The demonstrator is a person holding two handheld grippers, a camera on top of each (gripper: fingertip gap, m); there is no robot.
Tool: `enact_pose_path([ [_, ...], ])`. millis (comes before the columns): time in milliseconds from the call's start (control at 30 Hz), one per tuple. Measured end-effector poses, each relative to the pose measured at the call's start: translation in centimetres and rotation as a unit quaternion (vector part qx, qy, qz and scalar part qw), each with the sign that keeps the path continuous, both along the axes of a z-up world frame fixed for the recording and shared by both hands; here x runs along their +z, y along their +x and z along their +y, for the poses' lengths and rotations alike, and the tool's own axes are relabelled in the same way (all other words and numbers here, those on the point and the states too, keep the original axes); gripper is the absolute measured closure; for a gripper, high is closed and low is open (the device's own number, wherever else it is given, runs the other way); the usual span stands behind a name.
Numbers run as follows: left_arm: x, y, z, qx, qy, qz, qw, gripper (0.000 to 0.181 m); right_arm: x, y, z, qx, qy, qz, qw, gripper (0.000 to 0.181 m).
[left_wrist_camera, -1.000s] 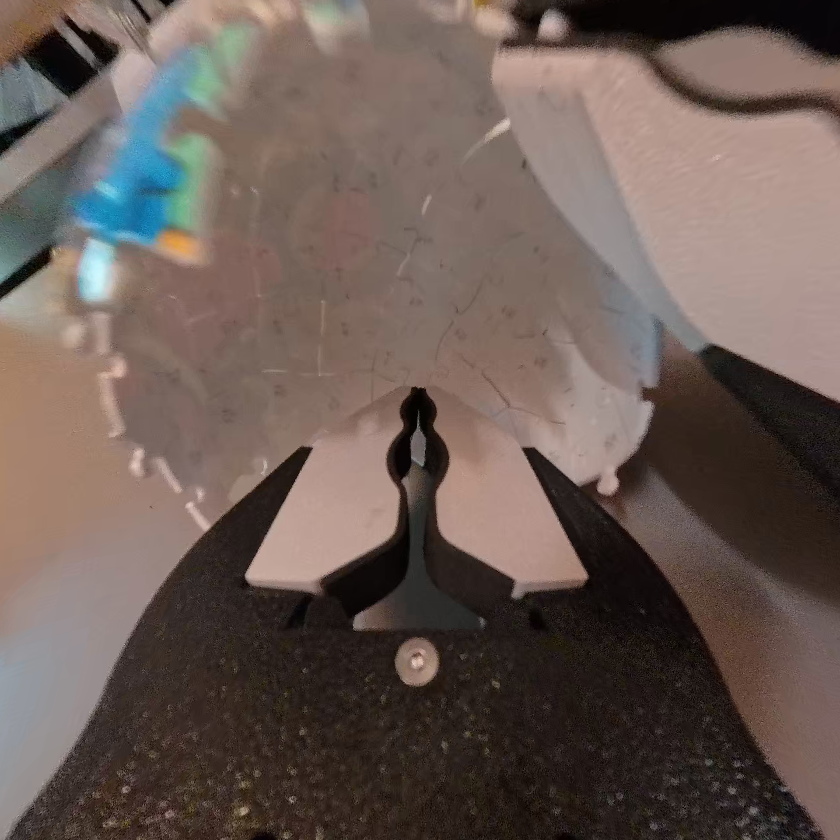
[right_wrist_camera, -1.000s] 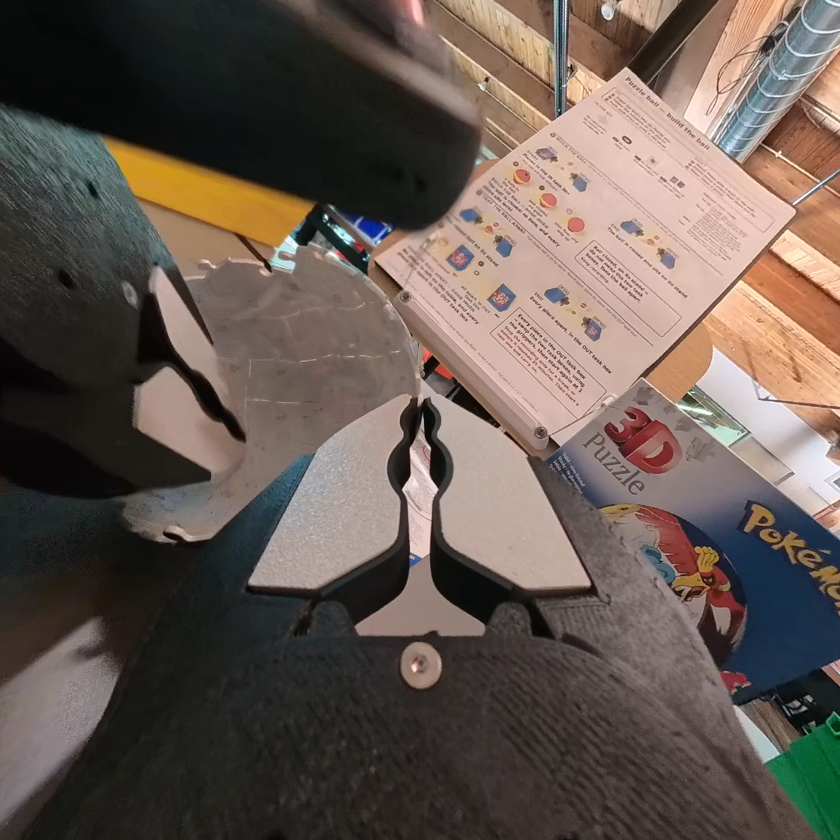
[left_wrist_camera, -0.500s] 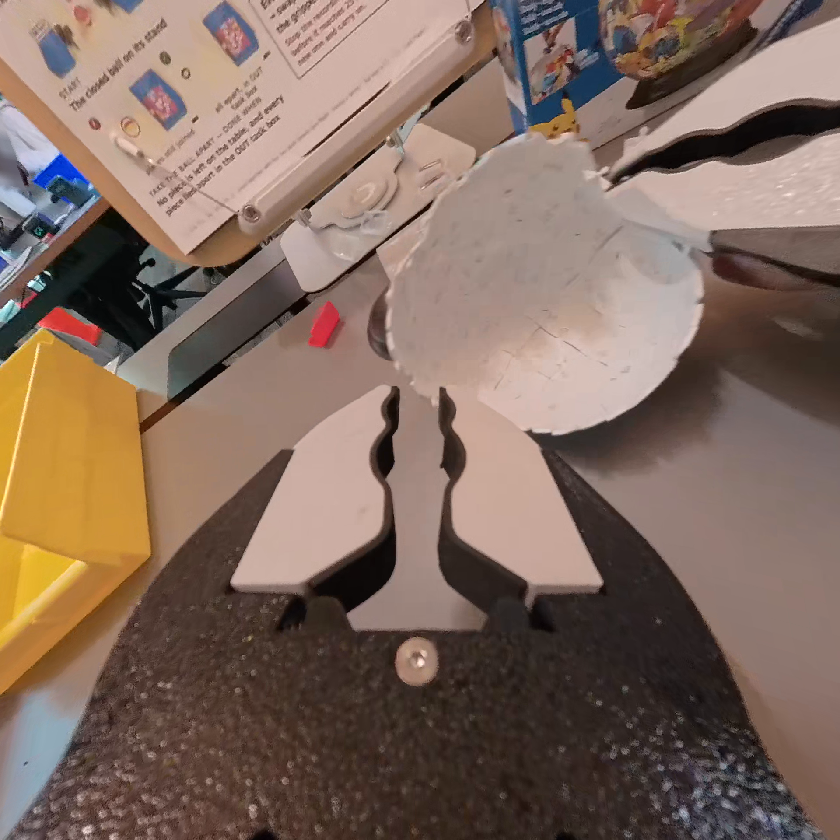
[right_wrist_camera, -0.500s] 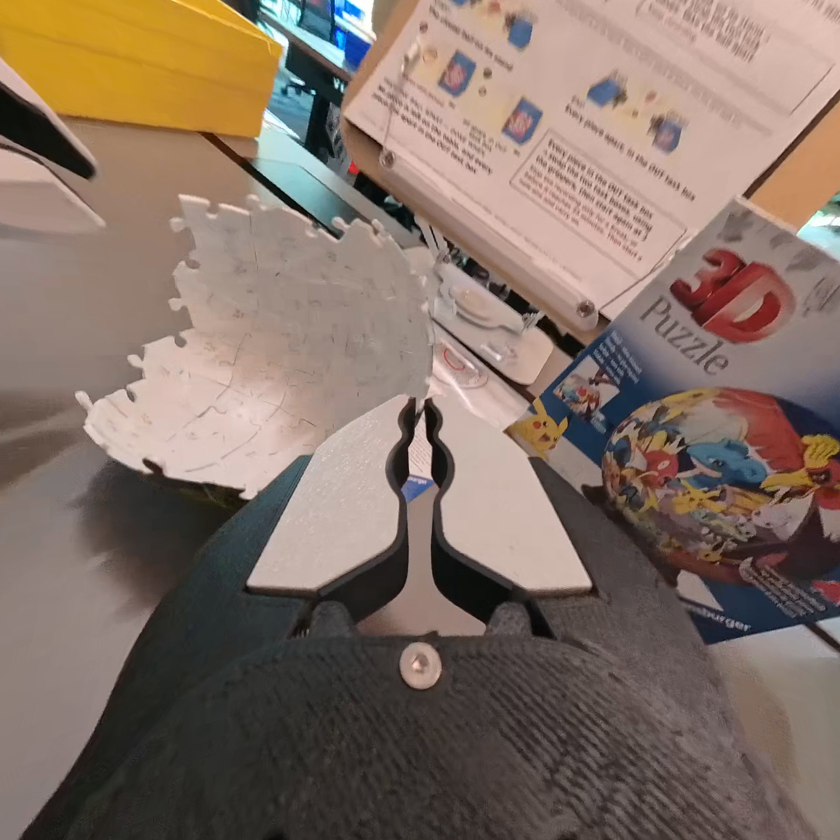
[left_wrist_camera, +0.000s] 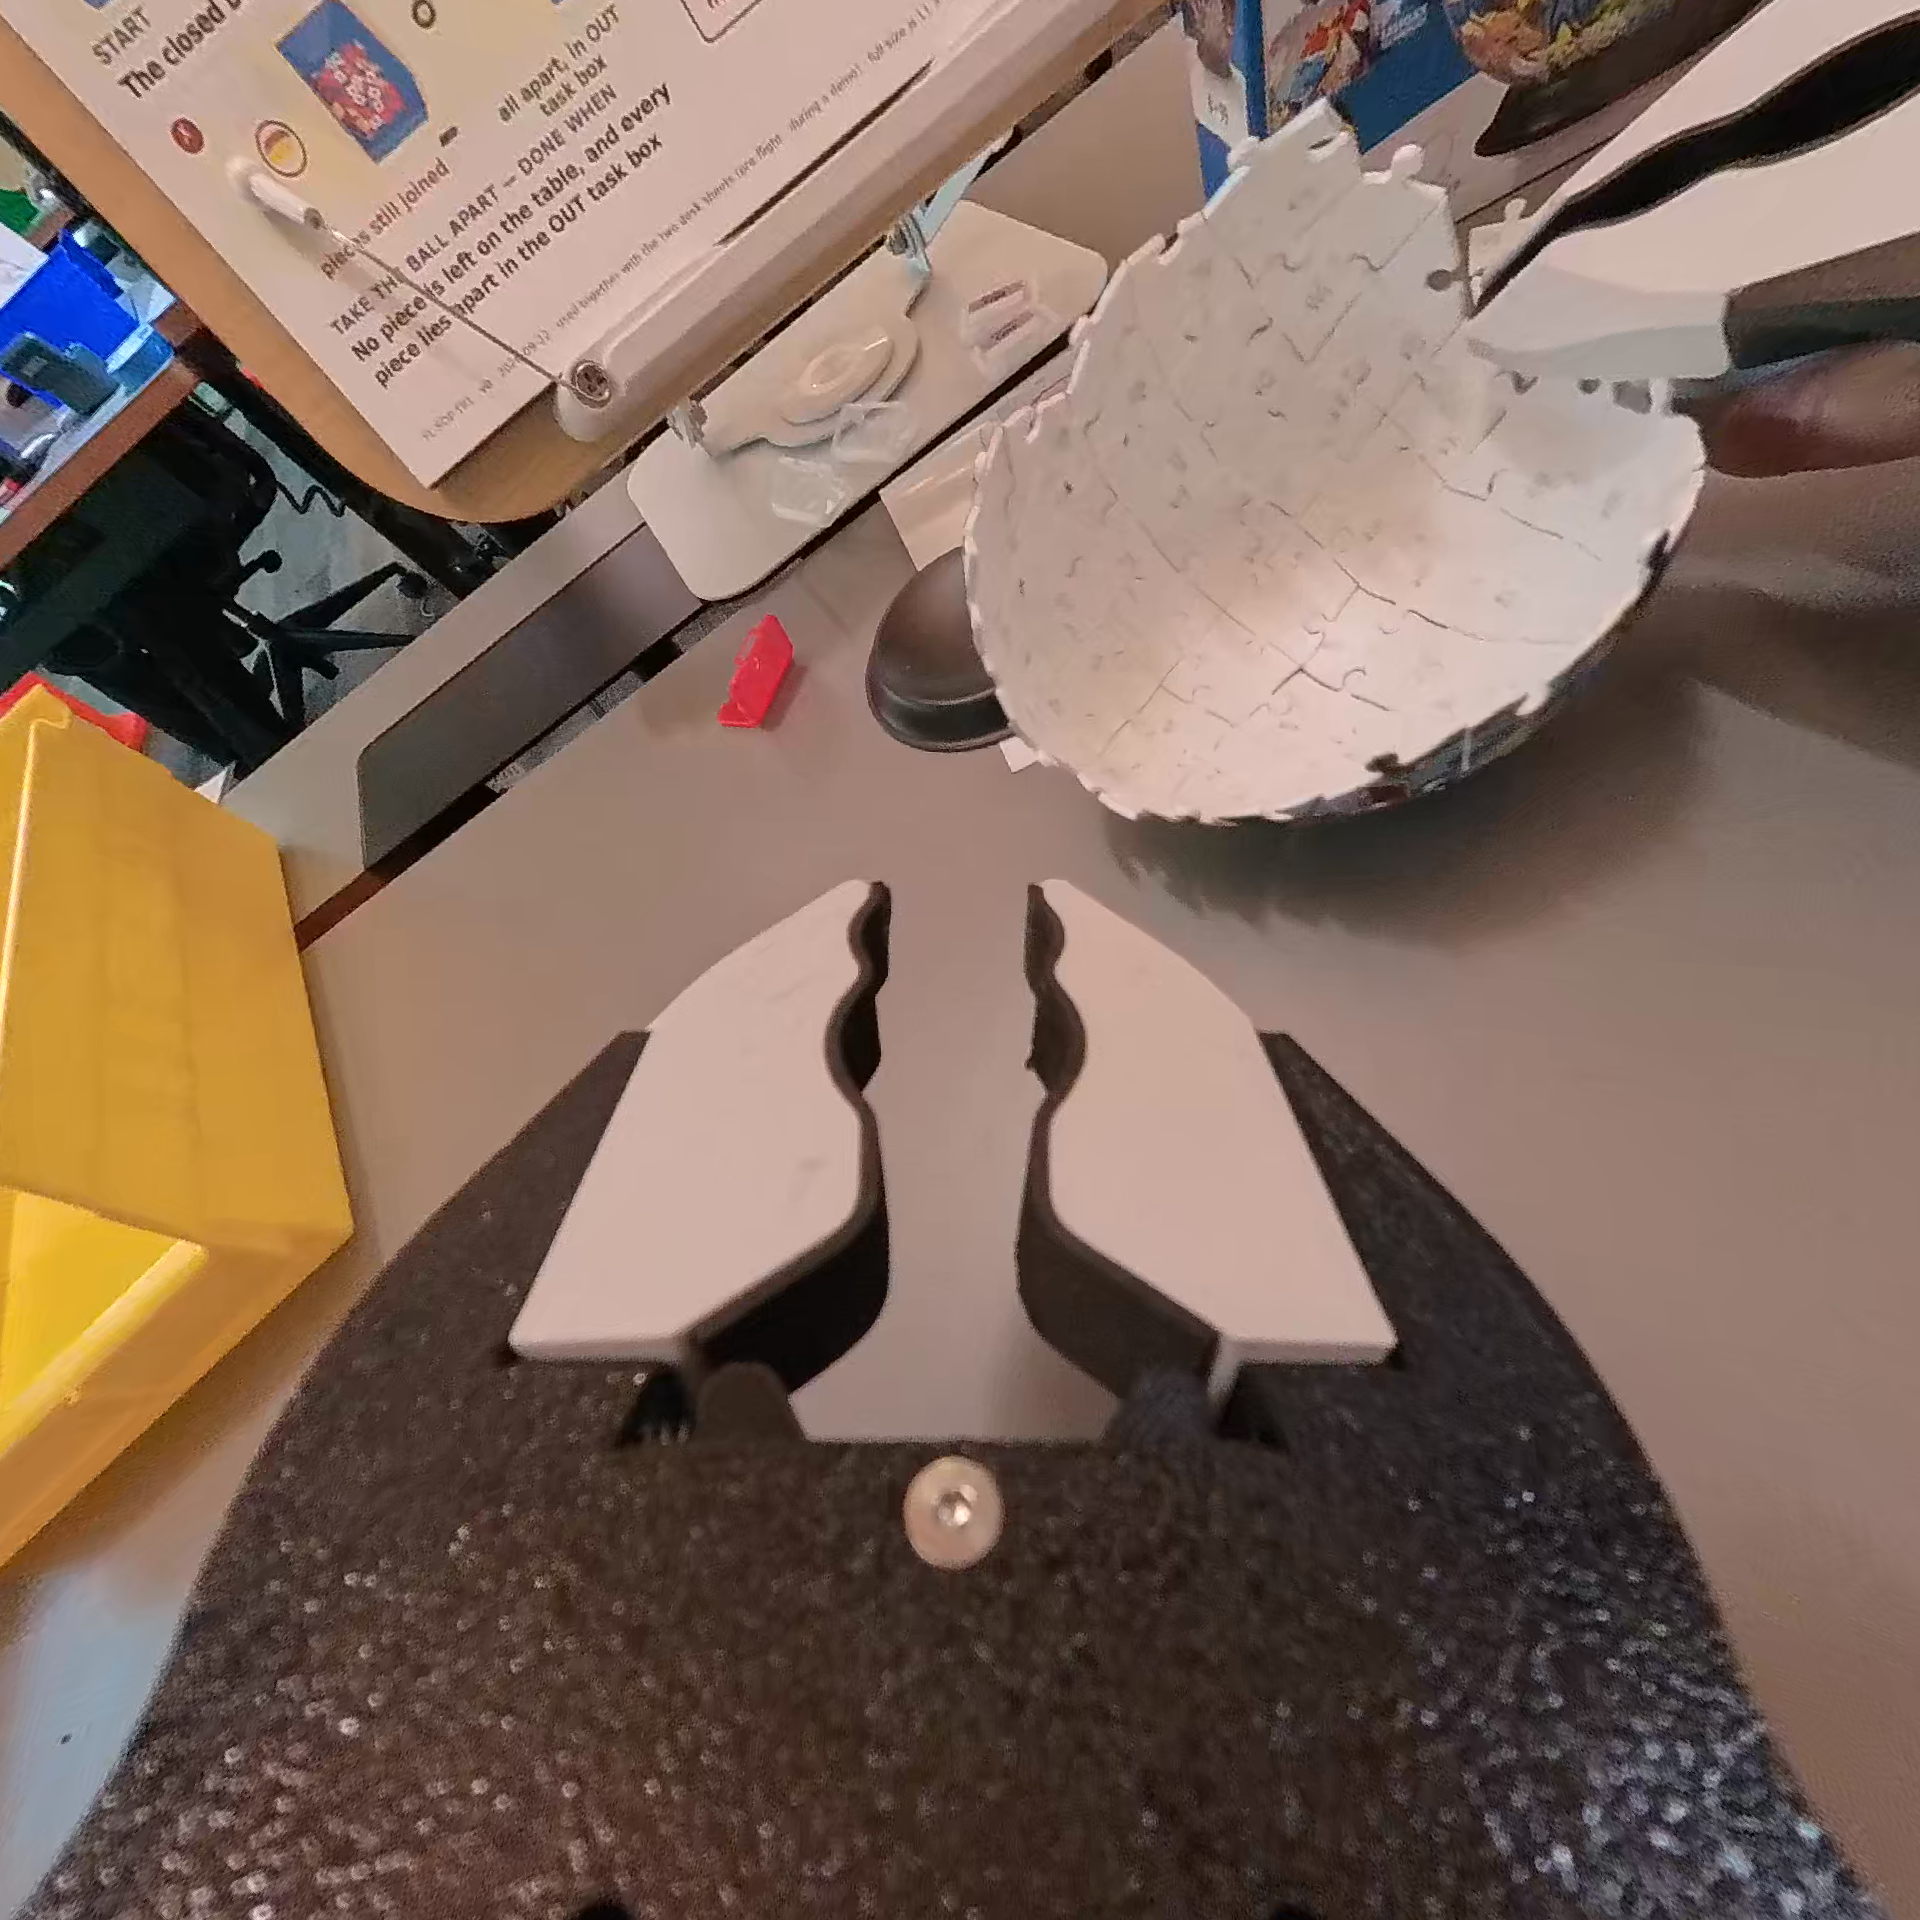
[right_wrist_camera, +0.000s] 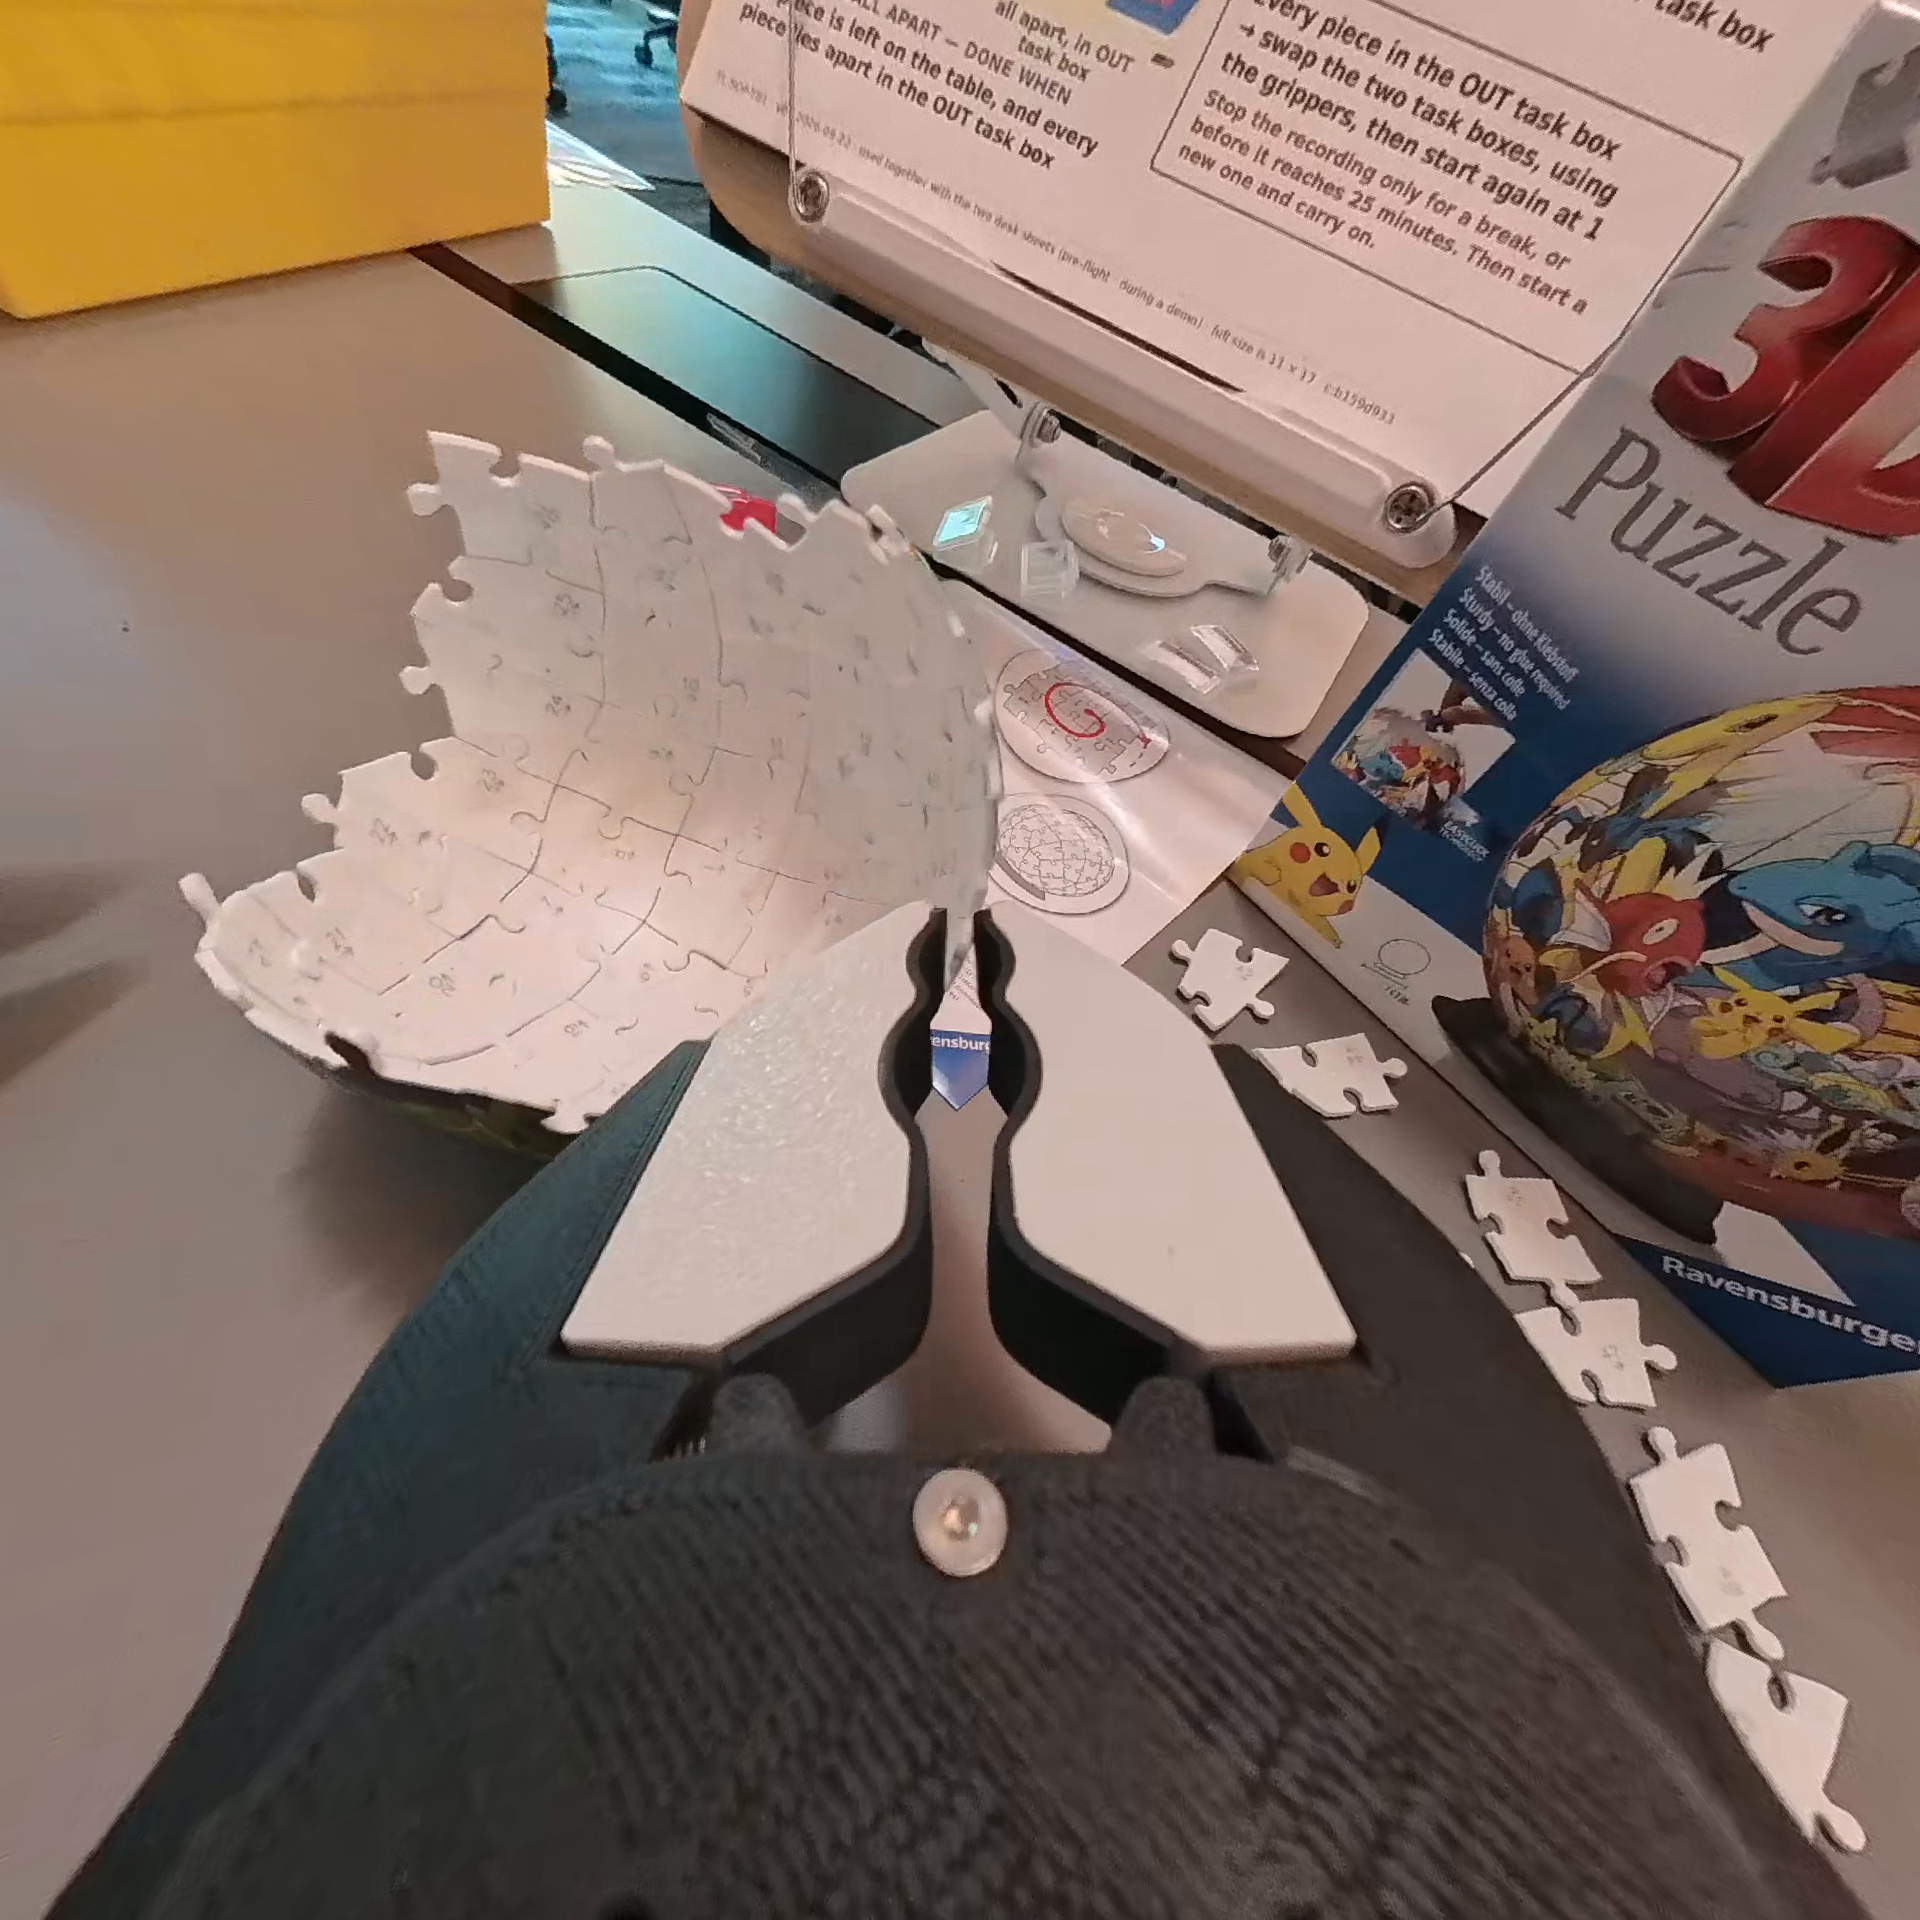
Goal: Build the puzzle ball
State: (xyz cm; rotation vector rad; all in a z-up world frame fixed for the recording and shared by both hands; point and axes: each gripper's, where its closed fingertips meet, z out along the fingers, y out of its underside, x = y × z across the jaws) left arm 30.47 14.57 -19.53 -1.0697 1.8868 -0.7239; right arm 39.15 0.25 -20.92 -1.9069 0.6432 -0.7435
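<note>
Risk first: the half-built puzzle ball (right_wrist_camera: 623, 831) is only a thin bowl of interlocked pieces, and the right gripper (right_wrist_camera: 961, 925) is pinching it by one spot on the rim, at about 3 o'clock of the shell in the right wrist view. My guess is that any twist or lift from that single point could pop a seam or peel a piece off the jagged top edge. The bowl sits tilted on the grey table (left_wrist_camera: 1455, 1247) on its rounded underside, so it could also roll if that grip lets go.

Fingers: the right ones are nearly closed, with the shell's edge clamped between the tips. The left gripper (left_wrist_camera: 956, 904) has a clear gap between its fingers, holds nothing, and sits low over the table with the bowl well off at its 1 o'clock.

What each view gives you:
- Left wrist view: a yellow bin (left_wrist_camera: 135, 1091) at 9 o'clock, a small red piece (left_wrist_camera: 758, 670) and a dark dome-shaped stand (left_wrist_camera: 925, 675) just behind the bowl. It also shows the right gripper reaching in from 2 o'clock.
- Right wrist view: a string of loose white pieces (right_wrist_camera: 1538, 1236) running down toward 4 o'clock, plus the puzzle box (right_wrist_camera: 1662, 831) at 3 o'clock. The left camera shows none of the spare pieces.
</note>
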Motion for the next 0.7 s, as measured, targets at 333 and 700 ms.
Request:
enact_pose_path([
  [333,-0.2,-0.4,1.0,0.004,-0.030,0.009,1.000,0.155,0.4,-0.4,0.0,0.005,0.000,0.014,1.000,0.164],
  [700,-1.6,0.1,1.1,-0.007,-0.036,0.035,0.999,0.154,-0.1,-0.1,-0.2,0.007,-0.004,0.035,0.999,0.158],
])
